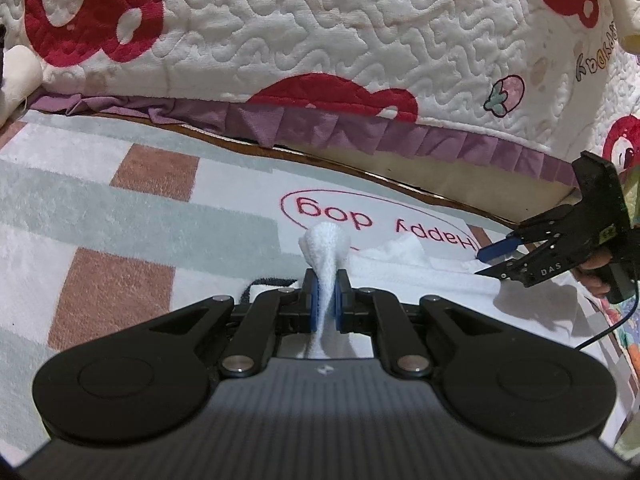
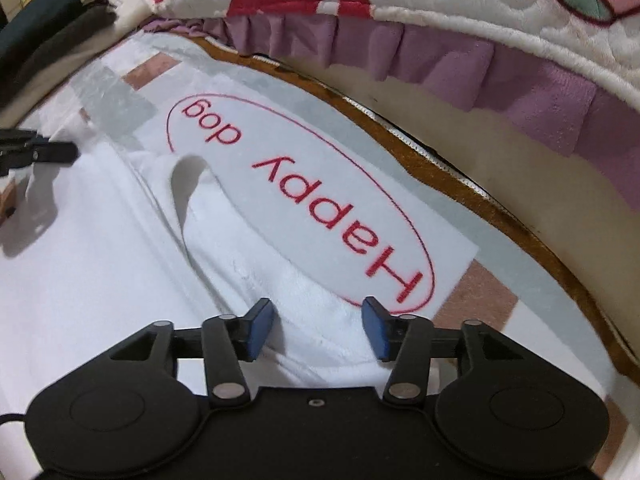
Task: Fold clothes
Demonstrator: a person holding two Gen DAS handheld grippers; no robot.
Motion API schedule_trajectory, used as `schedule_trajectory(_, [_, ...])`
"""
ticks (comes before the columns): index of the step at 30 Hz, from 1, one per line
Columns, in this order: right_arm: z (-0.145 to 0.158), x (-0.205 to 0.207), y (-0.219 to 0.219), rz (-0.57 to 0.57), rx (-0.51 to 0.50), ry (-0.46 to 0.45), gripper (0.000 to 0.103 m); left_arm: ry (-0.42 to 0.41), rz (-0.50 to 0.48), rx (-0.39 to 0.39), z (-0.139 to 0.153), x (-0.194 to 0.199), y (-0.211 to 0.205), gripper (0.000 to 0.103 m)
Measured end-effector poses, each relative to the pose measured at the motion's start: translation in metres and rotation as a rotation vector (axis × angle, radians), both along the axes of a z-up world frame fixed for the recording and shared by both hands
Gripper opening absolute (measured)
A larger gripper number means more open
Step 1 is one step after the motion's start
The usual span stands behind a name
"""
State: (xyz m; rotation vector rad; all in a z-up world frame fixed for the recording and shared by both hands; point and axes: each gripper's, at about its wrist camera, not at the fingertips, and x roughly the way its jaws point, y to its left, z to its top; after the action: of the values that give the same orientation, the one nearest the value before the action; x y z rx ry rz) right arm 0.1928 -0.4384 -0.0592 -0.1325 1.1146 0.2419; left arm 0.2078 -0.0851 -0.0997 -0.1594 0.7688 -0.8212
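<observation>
A bunched edge of the white garment [image 1: 326, 264] is pinched by the left tool [image 1: 325, 304]; the right tool [image 2: 318, 330] is held wide apart, empty, over its fold beside the "Happy dog" rug [image 2: 304, 184].

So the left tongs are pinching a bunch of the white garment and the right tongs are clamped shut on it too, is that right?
Not quite. The left tongs do pinch a bunch of the white garment, but the right tongs are open, their blue pads apart over the cloth. The right wrist view shows it.
</observation>
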Motion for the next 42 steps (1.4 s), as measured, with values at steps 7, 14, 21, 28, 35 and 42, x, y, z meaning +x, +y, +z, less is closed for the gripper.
schedule_trajectory(7, [-0.002,-0.009,0.002,0.007,0.063,-0.055,0.003,-0.010,-0.006,-0.003,0.002,-0.001,0.000,0.007])
schedule_trajectory(14, [-0.002,-0.012,0.003,-0.048,-0.010,-0.177,0.009,-0.053,0.014,0.053,0.002,-0.005,-0.004,0.007])
schedule_trajectory(21, [0.055,-0.092,-0.107,-0.575,0.177,-0.334,0.033,-0.043,0.020,0.044,-0.001,-0.004,-0.003,0.007])
schedule_trajectory(28, [0.028,-0.162,-0.153,-0.748,0.207,-0.219,0.055,-0.042,0.019,0.057,-0.002,-0.005,-0.005,0.008])
schedule_trajectory(35, [-0.006,-0.193,-0.163,-0.827,0.277,-0.213,0.065,-0.072,-0.001,0.094,-0.001,-0.010,-0.007,0.013])
schedule_trajectory(42, [-0.008,-0.206,-0.161,-0.810,0.360,-0.210,0.065,-0.101,-0.025,0.108,-0.002,-0.016,-0.012,0.028])
